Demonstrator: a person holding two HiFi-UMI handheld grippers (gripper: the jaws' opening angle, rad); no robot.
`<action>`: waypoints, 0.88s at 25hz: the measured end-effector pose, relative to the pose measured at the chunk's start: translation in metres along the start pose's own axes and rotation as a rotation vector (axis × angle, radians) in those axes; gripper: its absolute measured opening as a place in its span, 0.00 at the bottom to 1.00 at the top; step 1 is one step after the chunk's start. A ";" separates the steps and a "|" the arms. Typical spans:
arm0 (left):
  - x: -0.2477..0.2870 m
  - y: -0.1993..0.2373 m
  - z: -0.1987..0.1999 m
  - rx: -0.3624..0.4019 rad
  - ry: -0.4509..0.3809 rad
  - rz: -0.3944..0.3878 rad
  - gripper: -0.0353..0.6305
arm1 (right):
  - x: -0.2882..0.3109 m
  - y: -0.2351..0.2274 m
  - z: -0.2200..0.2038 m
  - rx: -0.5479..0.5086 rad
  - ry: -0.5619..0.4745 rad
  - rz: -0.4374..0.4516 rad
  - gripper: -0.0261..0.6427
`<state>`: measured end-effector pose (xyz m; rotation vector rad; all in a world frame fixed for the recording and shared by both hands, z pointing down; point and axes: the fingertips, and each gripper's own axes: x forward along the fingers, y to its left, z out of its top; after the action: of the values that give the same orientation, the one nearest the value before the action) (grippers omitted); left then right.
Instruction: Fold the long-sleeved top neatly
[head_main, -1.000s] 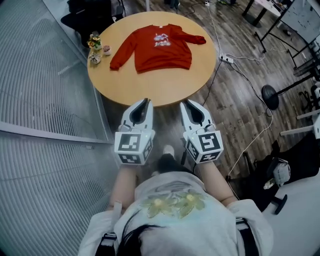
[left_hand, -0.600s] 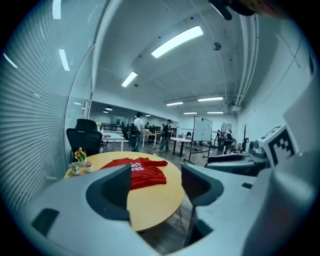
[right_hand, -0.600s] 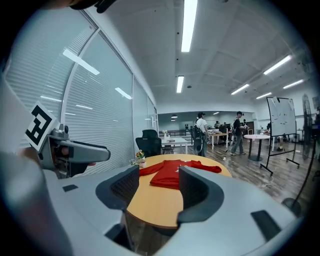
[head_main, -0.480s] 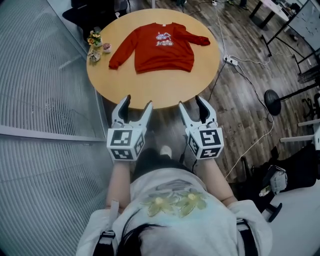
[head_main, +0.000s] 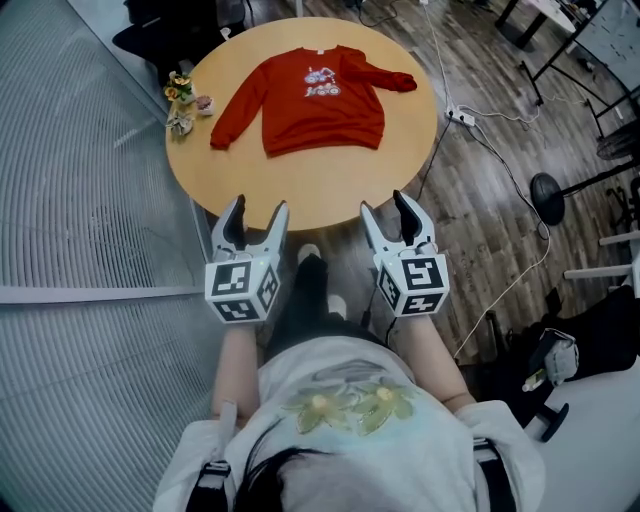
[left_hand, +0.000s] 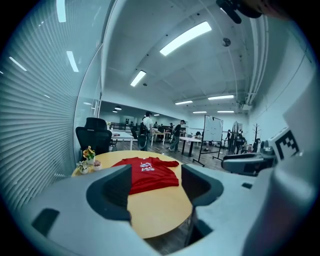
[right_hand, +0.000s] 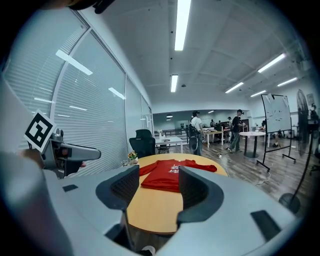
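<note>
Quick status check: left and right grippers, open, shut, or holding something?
Left gripper: open, jaws just opened, nothing between them.
Right gripper: open, jaws just opened, nothing between them.

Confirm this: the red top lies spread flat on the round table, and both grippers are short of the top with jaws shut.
Wrong on the jaws: the left gripper and right gripper have just opened and stand open, nothing between them, as both gripper views show. The red top does lie spread flat on the table, with both grippers short of it.

Round wooden table (head_main: 300, 188) — red top (head_main: 322, 112) spread flat (small potted flowers (head_main: 180, 92) at edge).
</note>
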<state>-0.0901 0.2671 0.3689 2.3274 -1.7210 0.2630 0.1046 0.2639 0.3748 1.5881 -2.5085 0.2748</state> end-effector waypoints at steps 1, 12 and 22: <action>0.007 0.002 0.001 -0.001 0.003 -0.002 0.49 | 0.006 -0.003 0.000 0.005 0.005 -0.005 0.39; 0.103 0.036 0.023 -0.002 0.047 -0.051 0.49 | 0.092 -0.052 0.015 0.037 0.051 -0.051 0.39; 0.186 0.077 0.043 -0.011 0.067 -0.086 0.49 | 0.174 -0.089 0.032 0.063 0.070 -0.096 0.39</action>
<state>-0.1092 0.0631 0.3859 2.3495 -1.5834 0.3119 0.1101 0.0664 0.3898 1.6856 -2.3866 0.3930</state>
